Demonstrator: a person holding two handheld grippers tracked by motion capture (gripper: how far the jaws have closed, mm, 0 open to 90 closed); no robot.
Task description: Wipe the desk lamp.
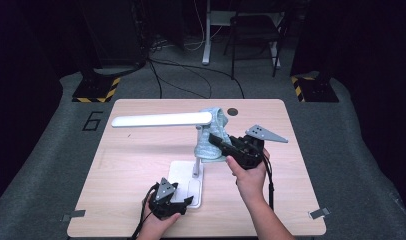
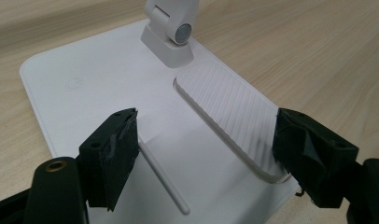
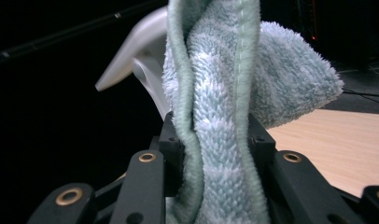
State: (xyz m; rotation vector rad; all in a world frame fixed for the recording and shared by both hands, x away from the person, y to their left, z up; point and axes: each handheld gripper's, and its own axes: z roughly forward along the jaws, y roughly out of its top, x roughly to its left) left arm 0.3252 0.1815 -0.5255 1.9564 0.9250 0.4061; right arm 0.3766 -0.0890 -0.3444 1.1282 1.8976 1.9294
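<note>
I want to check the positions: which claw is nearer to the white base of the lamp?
Left. The left claw sits at the lamp base, jaws open over its front corner. The right claw is raised beside the lamp's post, shut on the green towel.

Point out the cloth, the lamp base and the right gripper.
cloth [image 3: 220, 154], right gripper view, on the fold pinched between the jaws.
lamp base [image 2: 85, 93], left gripper view, on its flat white top.
right gripper [image 1: 216, 141], high view, at its jaw tips.
</note>
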